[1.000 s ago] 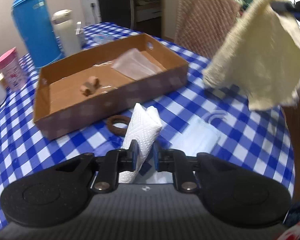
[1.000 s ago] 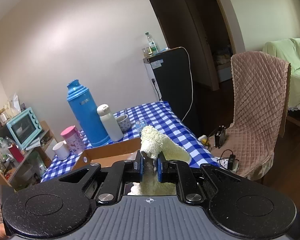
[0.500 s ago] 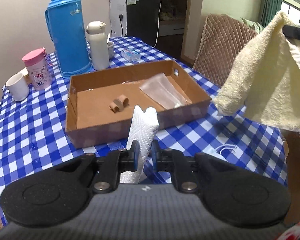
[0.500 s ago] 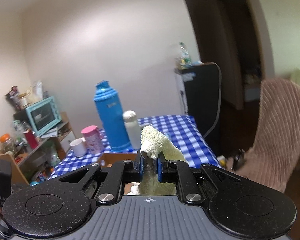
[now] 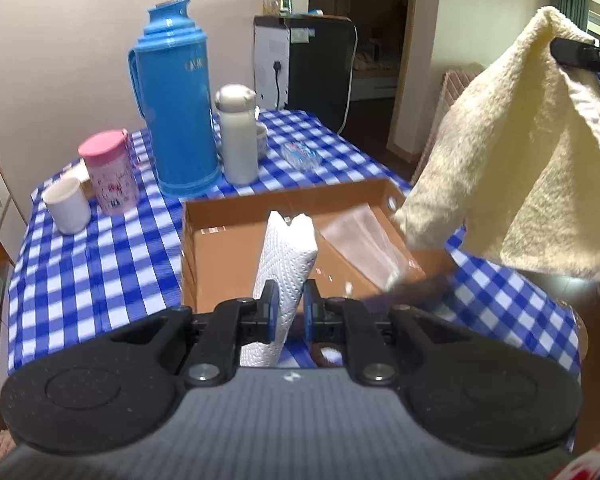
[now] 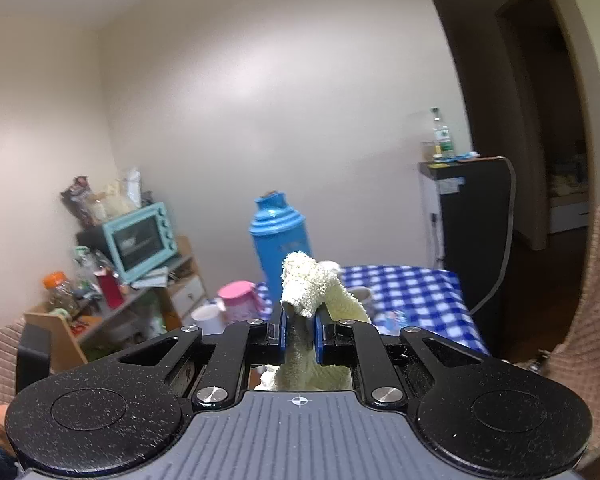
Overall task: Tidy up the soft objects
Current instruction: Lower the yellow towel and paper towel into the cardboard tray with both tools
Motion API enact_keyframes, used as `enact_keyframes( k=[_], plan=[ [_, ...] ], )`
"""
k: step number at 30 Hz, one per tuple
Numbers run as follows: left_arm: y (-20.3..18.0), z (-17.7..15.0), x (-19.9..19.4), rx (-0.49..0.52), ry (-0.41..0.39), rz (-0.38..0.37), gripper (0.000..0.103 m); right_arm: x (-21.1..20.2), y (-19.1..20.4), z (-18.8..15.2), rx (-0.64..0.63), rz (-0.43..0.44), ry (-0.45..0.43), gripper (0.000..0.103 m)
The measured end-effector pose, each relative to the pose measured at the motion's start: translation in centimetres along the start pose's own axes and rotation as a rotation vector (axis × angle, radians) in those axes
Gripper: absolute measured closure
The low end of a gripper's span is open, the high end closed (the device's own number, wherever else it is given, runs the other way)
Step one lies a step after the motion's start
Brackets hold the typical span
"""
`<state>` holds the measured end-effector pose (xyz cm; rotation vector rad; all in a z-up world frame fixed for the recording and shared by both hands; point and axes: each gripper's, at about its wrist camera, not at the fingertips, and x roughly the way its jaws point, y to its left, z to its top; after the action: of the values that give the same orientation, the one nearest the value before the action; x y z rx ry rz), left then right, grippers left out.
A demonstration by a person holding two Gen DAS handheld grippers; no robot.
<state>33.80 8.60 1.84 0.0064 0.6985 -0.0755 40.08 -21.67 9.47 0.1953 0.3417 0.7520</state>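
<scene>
- Left gripper (image 5: 287, 312) clamped on a folded white paper towel (image 5: 286, 264), carried above the near edge of the cardboard box (image 5: 220, 216) on the checkered tabletop (image 5: 100, 248).
- Right gripper (image 6: 299, 334) pinched tight on a cream terry towel (image 5: 512, 160), up in the air off the box's right end, nothing under most of it.
- Biggest worry, probably: only a small bunched corner of that towel caught in the jaws, so a quick swing could pull it free and drop it outside the box.
- Hanging lower corner of the towel close to the box's right wall and the clear plastic bag (image 5: 364, 240) inside, so could drag or snag on the way in.
- Paper towel flimsy too; might unfold or tear if shoved down instead of lowered.
- Blue thermos (image 5: 176, 100) and white bottle (image 5: 238, 132) just behind the box, easy to bump with a wide sweep.
- Paper towel standing near upright, long axis running up from the jaws, tipped slightly right, 2 peaks on top.
- Terry towel draped from its pinched peak, long axis roughly vertical, fanning out toward the bottom.
</scene>
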Motion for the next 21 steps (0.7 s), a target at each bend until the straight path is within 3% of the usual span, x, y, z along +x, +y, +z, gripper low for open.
enact_keyframes(
  k=[14,21],
  plan=[
    [1.3,3.8,4.1,-0.041,0.017,0.008,0.091,10.1,-1.1,-0.6,0.069,0.093,0.119,0.09],
    [1.7,4.0,6.5,-0.067,0.052,0.006,0.091,15.2,-3.9,-3.0,0.149,0.039,0.192,0.09]
  ],
)
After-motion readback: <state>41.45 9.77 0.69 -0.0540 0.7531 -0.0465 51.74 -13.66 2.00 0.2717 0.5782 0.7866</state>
